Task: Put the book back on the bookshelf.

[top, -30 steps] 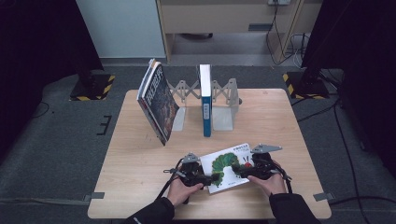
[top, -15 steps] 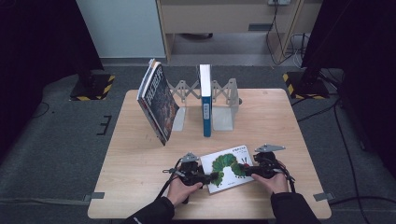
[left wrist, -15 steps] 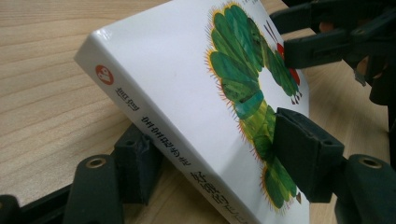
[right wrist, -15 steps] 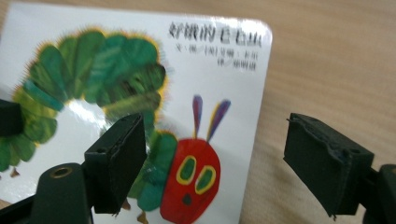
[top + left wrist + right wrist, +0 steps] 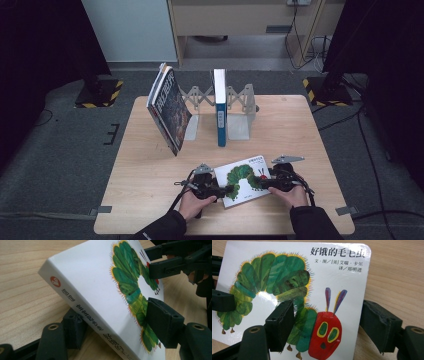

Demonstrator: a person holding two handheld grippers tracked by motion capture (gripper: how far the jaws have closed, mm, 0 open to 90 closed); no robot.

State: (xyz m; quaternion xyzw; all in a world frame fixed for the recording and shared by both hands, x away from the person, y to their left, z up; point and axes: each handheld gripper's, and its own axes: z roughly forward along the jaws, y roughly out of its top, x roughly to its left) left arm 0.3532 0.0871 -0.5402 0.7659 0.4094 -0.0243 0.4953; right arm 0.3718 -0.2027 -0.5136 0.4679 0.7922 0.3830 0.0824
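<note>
While I keep both hands low at the near edge of the surface (image 5: 150,200), the caterpillar book (image 5: 245,180) sits between them, its left edge tipped up off the wood. My left tongs (image 5: 224,190) straddle that raised spine edge: one jaw lies on the cover, the other is tucked underneath, part open, and they have just been closing a little. I judge them to be pressing on the book, since it hangs tilted in the left gripper view. My right tongs (image 5: 264,183) come in from the opposite side, one jaw over the cover near the red head, the other out past the book's edge; they have just been closing too, but I cannot tell whether the pads bite yet. Taking it from both sides makes sense to me: a thin flat board book is hard to lift with one grip.

Farther back, a blue book (image 5: 219,107) stands upright in the rack (image 5: 240,107), and a dark book (image 5: 169,112) leans at its left end. I guess mine belongs there.
</note>
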